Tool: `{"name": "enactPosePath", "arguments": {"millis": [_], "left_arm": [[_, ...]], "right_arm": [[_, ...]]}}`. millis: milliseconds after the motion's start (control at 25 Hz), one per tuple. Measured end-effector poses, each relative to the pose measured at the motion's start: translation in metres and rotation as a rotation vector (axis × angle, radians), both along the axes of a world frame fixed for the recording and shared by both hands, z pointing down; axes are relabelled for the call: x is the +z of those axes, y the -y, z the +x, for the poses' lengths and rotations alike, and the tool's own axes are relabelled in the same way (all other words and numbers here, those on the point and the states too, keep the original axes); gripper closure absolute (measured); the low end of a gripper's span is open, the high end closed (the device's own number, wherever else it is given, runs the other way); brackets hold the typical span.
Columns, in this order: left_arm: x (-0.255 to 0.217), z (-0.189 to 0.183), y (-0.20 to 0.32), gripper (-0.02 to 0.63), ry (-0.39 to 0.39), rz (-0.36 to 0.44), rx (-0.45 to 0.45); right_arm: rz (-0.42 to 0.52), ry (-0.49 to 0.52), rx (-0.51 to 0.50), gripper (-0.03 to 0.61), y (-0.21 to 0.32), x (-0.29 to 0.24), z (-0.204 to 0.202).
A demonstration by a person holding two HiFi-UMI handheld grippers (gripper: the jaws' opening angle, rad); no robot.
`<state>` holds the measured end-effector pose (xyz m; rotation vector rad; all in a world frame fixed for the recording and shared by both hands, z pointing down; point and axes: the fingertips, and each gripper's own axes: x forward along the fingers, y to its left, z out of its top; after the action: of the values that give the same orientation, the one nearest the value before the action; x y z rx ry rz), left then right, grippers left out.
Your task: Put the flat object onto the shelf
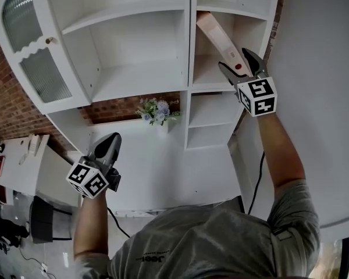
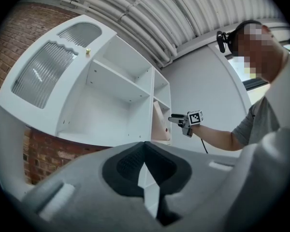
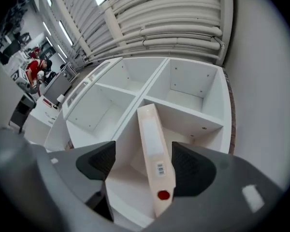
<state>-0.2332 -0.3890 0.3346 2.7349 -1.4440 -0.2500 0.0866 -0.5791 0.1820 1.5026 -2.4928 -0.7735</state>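
Leaning at a slant in the upper right compartment (image 1: 212,79) of the white shelf unit (image 1: 134,7), the flat object (image 3: 154,153) is seen with its lower end on the compartment floor near the front edge and its upper end tipped toward the dividing wall. It is a slim, stiff, pale board or folder with squared edges, a smooth matte face, a small barcode label and a red dot near the foot.

The right gripper (image 3: 145,166) is spread wide and has let go. The object stands between its ribbed dark pads, with a clear gap on the left side. On the right the pad lies just beside the edge, and it cannot be told for sure whether it touches. The left gripper (image 1: 111,139) is held low and well apart, with its jaws closed together on nothing.

The step in hand is judged to be the withdrawal after placing. It would be done best with the jaws left wide and the right gripper drawn straight back along the object's own line. That way the near pad is not dragged across the edge and the lean is not upset.

The shelves are smooth, painted panels with sharp corners. A door (image 1: 35,63) with ribbed glass hangs open at the left.
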Motion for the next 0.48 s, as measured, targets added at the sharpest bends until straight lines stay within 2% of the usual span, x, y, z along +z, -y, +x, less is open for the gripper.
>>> {"name": "enactPosePath", "arguments": {"millis": [240,480], "left_arm": [[0.004,0.019,0.01,0.614,0.011,0.0,0.032],[0.018,0.034,0.014,0.614,0.016,-0.016,0.052]], "right_arm": [[-0.132,0.09,-0.153,0.244,-0.045,0.033,-0.008],[-0.276,0.151,-0.307,0.307,-0.075,0.089,-0.034]]}}
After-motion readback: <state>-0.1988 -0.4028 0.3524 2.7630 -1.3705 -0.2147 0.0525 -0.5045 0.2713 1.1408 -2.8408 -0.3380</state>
